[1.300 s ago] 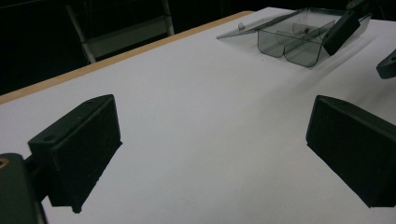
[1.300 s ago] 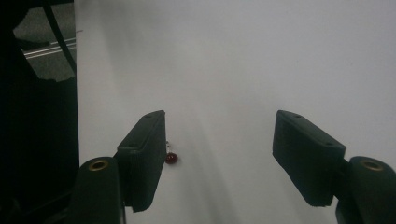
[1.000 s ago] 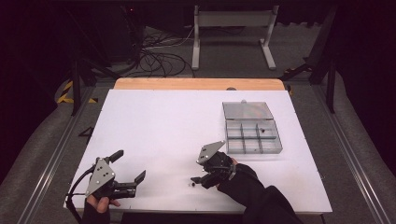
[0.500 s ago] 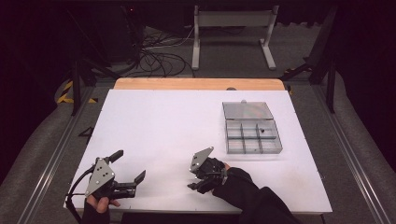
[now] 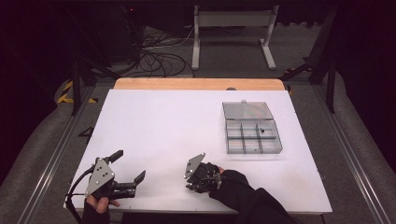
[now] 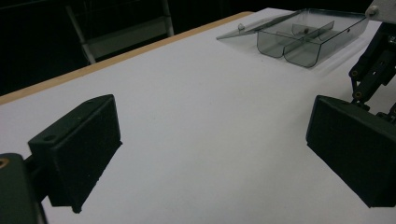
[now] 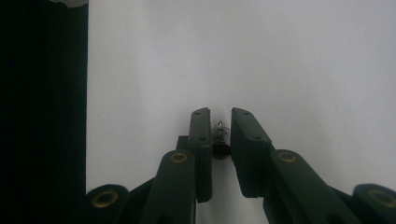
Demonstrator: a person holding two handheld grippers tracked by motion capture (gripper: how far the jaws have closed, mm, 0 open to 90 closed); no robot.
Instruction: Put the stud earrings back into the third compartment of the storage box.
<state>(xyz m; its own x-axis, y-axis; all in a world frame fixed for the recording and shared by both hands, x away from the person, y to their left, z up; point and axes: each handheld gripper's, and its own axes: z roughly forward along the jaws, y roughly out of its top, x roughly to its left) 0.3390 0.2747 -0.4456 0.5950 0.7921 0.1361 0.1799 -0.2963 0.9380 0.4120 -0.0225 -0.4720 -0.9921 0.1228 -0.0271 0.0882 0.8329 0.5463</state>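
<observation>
We had been closing the right gripper (image 5: 192,185) over the last second while bringing it down toward the near edge of the white table (image 5: 159,126), at about 6 o'clock in the high view. A second earlier its jaws stood apart above a small dark screw; now, in the right gripper view, they had narrowed onto that small screw (image 7: 220,139), which sat upright between the two pads with its shiny tip pointing away from us. We judged the pick was just made, though a sliver of light on the right side left us unsure how firmly it was pinched.

The left gripper (image 5: 125,173) had not moved; it rested at about 7 o'clock with its jaws wide and nothing between them.

The clear compartment box (image 5: 252,135), lid open, lay at about 2 o'clock, well apart from the screw. We took it as the likely destination, so lifting without dropping came next.
</observation>
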